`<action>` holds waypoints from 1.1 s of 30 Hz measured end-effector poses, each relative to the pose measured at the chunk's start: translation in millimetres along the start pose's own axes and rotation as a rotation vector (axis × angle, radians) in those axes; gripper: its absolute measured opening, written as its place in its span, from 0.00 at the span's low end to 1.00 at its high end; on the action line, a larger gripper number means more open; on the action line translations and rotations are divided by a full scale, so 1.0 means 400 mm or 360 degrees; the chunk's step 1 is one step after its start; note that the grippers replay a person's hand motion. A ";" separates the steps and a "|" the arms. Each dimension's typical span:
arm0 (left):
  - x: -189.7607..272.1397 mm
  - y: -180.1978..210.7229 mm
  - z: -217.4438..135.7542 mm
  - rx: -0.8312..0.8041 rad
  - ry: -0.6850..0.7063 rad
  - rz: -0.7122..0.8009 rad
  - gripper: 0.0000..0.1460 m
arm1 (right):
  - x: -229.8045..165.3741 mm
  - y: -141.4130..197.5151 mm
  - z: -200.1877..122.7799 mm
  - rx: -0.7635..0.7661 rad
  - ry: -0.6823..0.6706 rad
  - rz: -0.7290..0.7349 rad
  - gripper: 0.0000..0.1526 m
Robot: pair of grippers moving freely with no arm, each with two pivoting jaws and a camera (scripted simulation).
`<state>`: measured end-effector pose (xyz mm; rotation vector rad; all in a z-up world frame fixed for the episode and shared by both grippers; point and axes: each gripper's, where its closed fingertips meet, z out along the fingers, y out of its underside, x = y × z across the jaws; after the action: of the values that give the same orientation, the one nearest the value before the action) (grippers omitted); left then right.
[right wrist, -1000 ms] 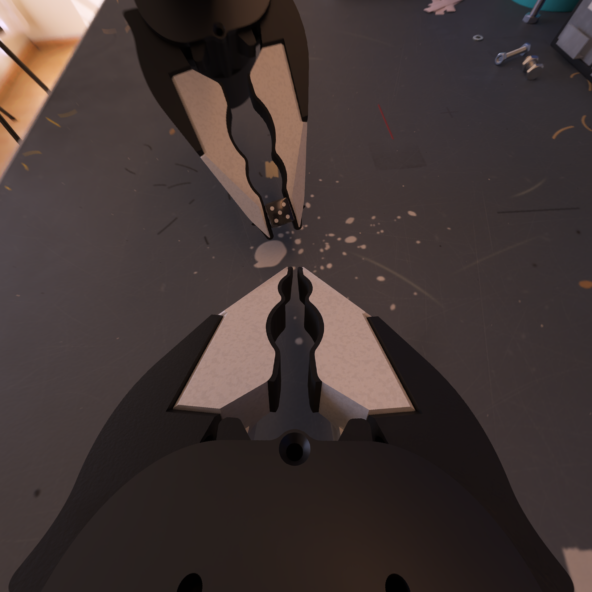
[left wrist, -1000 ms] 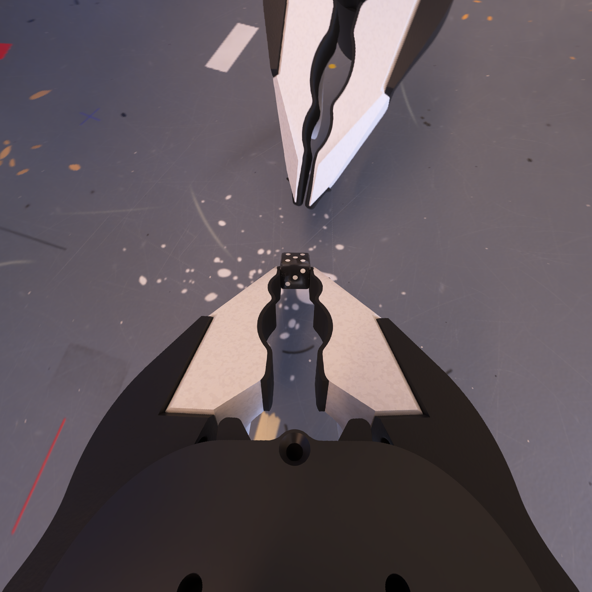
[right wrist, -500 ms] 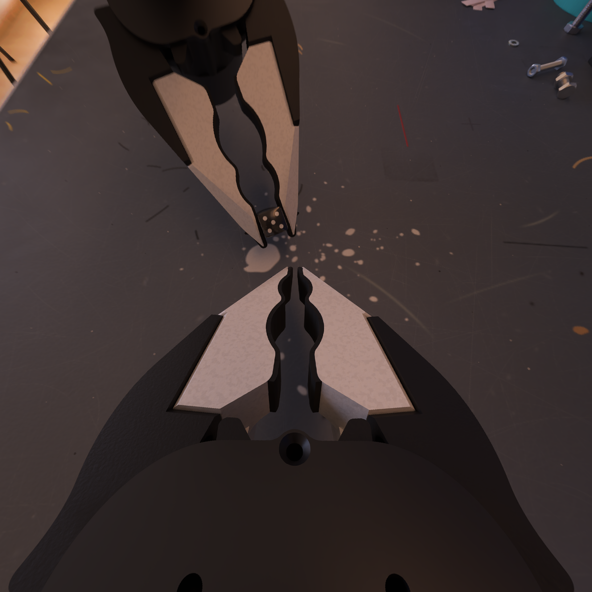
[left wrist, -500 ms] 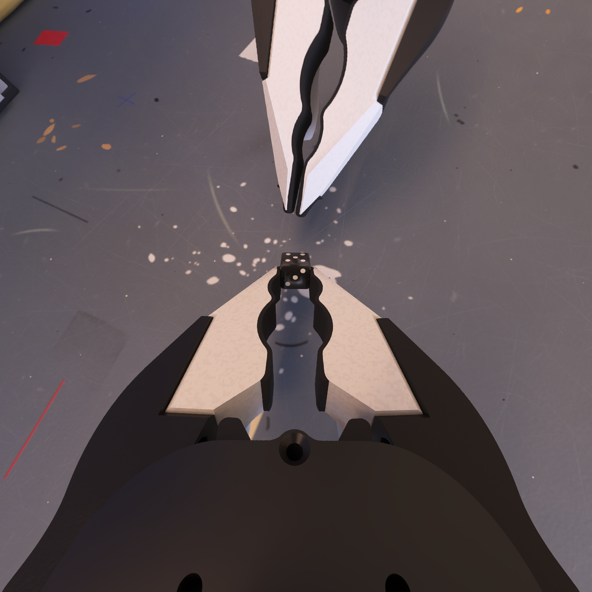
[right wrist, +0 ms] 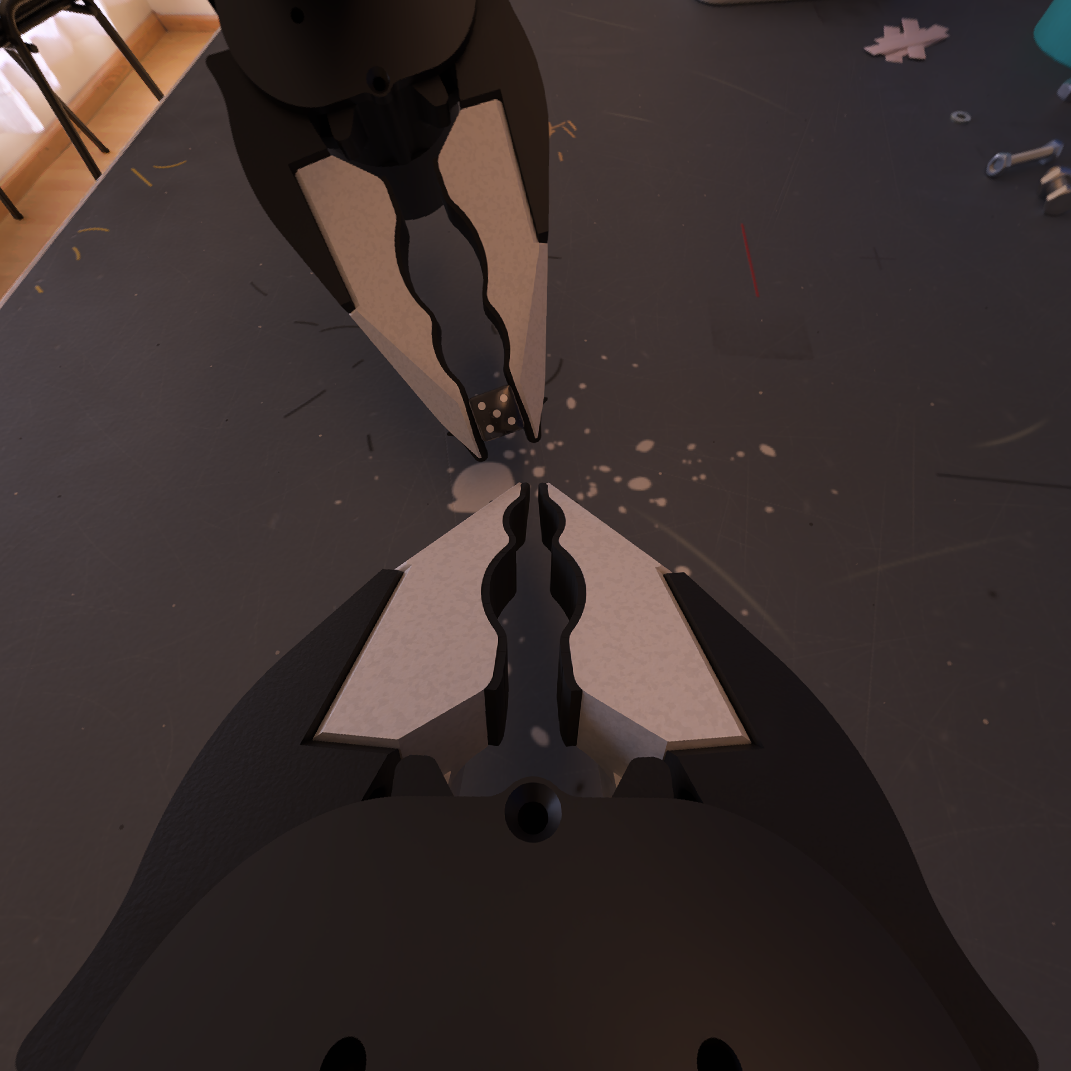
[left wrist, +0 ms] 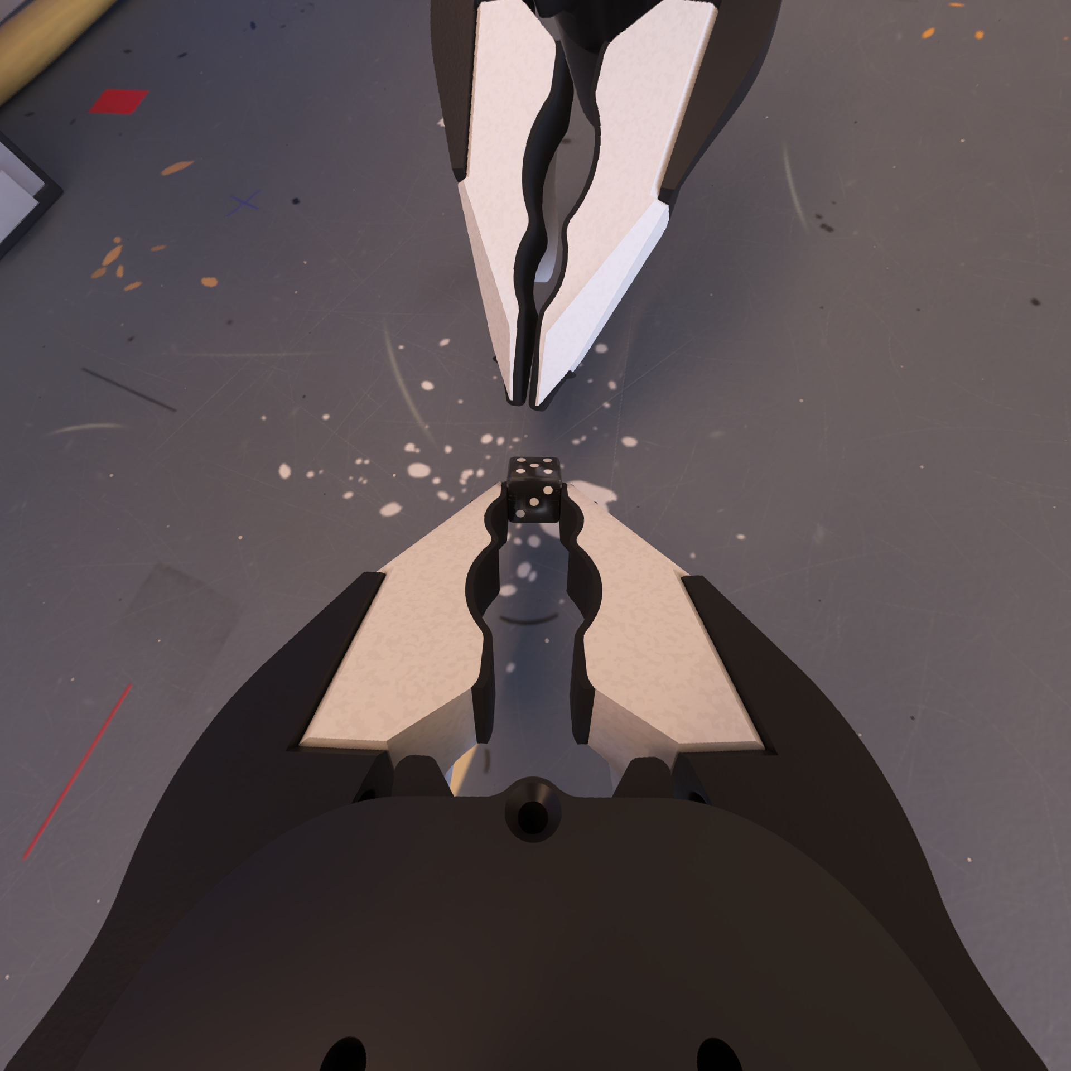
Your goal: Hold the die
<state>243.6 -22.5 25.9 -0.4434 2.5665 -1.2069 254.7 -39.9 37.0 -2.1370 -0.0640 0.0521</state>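
Note:
A small black die with white pips (left wrist: 534, 490) is pinched between the tips of my left gripper (left wrist: 534, 492), held above the dark grey table (left wrist: 869, 521). In the right wrist view the die (right wrist: 497, 414) shows between the left gripper's fingertips (right wrist: 507, 440). My right gripper (right wrist: 534, 487) is shut and empty, tips pointing at the left gripper's tips with a short gap between them. In the left wrist view the right gripper (left wrist: 526, 400) points down toward the die from just beyond it.
White paint spatter (right wrist: 640, 481) marks the table under the grippers. Bolts and a washer (right wrist: 1026, 168) lie at the far right. A table edge with chair legs (right wrist: 64, 116) is at the upper left. A dark-framed white object (left wrist: 17, 197) sits at the left edge.
Both grippers have risen and drawn slightly nearer each other, so more of the table shows. The die stays pinched in the left gripper. The right gripper stays shut.

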 end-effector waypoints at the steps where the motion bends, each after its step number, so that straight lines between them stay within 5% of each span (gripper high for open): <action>1: 0.001 -0.001 -0.001 0.0009 0.0003 0.0000 0.11 | -0.001 -0.002 0.000 0.0005 -0.0001 -0.0021 0.02; 16: 0.036 -0.022 -0.040 0.0168 0.0398 -0.0132 0.11 | -0.038 -0.039 -0.007 -0.0019 -0.0058 -0.0575 0.02; 33: 0.047 -0.025 -0.049 0.0188 0.0491 -0.0142 0.11 | -0.048 -0.046 -0.007 0.0068 -0.0105 -0.0595 0.02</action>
<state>220.7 -22.0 43.9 -0.3742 2.7306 -1.5581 235.1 -33.5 54.2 -2.0482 -0.4942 -0.0949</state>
